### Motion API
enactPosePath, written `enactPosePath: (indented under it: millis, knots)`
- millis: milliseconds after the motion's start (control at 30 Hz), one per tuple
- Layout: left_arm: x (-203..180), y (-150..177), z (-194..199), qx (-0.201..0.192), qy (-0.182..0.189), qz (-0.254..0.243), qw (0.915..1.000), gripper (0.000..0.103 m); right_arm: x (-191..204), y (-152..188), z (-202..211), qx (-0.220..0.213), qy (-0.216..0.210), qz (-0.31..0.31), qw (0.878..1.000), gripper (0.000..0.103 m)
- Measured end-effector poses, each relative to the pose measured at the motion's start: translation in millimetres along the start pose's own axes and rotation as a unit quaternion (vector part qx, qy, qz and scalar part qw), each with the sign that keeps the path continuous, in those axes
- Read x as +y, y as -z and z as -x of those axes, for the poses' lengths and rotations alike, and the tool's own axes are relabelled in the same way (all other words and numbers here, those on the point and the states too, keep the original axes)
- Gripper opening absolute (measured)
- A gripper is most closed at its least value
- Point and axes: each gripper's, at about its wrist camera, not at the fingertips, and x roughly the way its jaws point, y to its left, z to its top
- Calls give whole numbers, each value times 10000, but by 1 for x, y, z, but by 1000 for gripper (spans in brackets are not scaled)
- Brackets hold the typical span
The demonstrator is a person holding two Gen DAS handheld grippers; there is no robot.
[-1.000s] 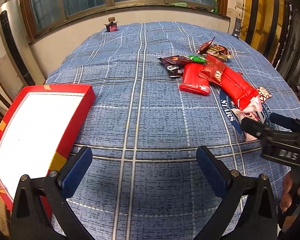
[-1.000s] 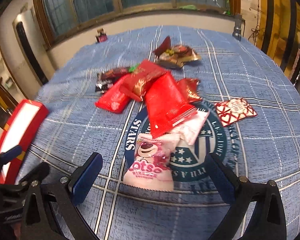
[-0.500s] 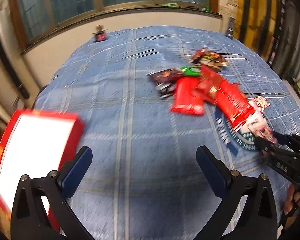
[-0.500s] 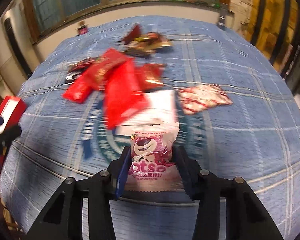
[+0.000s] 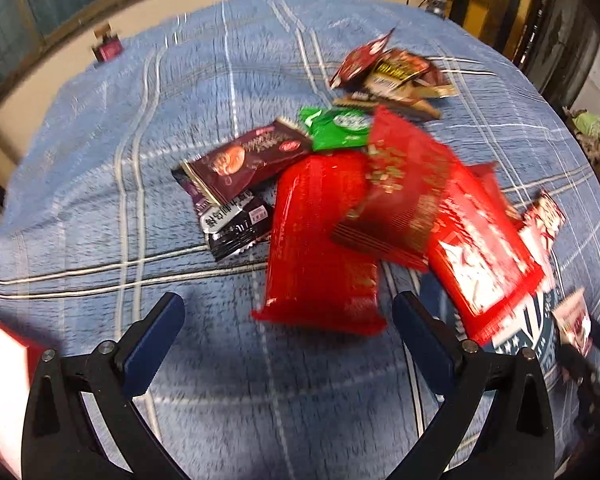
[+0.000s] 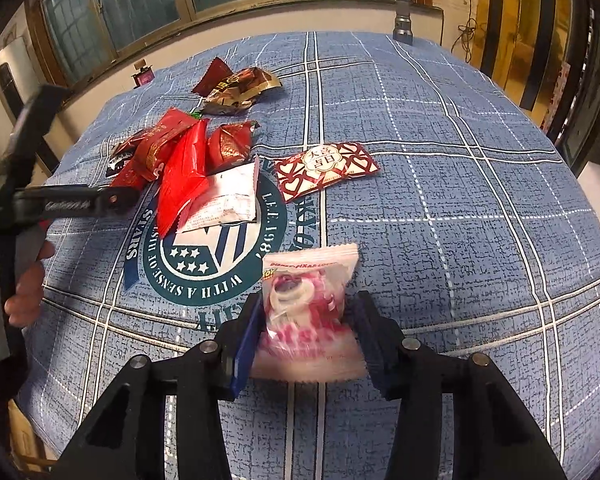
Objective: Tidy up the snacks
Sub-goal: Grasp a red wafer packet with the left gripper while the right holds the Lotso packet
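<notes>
My right gripper (image 6: 306, 320) is shut on a pink and white snack bag (image 6: 308, 304) and holds it just above the blue plaid cloth. My left gripper (image 5: 288, 320) is open and empty, its fingers either side of the near end of a long red packet (image 5: 320, 240) in the snack pile. The pile also holds a brown packet (image 5: 244, 160), a green packet (image 5: 336, 126), a black packet (image 5: 236, 222) and more red packets (image 5: 480, 256). The pile also shows in the right wrist view (image 6: 184, 160), with a white packet (image 6: 228, 196) and a heart-patterned packet (image 6: 326, 166).
A red box with a white inside (image 5: 0, 392) shows at the left edge of the left wrist view. Brown snack bags (image 6: 236, 88) lie at the far side of the pile. A small dark red object (image 6: 144, 76) and a grey flashlight (image 6: 403, 24) stand near the far edge.
My right gripper closed on the pink bag and lifted it back from the pile. My left gripper moved right and forward, from beside the red box to the red packet.
</notes>
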Motion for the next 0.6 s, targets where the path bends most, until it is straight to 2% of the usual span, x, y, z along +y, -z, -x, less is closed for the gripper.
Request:
enactPosePath:
  millis: [100,167,233,300,367,467,600]
  knots:
    - [8,-3,-5,-16,133,220,9997,103,1,-1,-1,-18,9,-13,10000,50]
    - [9,-5,-7,-36,32,184,9998,103,1,-1,-1,-26,16,-8,10000,50]
    - [12,-10,-9,-96,24,246,9996,97,2,-2,-2,-31,34,-13,10000,51]
    - [11,-12,-7,-193,41,215,9996,76,3,-2,-2,-33,55,-17,10000,51]
    - [8,-10,-3,-252,50,138,9996,60,2,-2,-2,-43,49,-40,10000,51]
    - [9,-6,3,-243,92,121,9996,53,3,-2,-2,-45,84,-53,9999,51]
    - [10,8,14,-298,262,160,9991,50,8,1,-1,-38,185,14,9998,51]
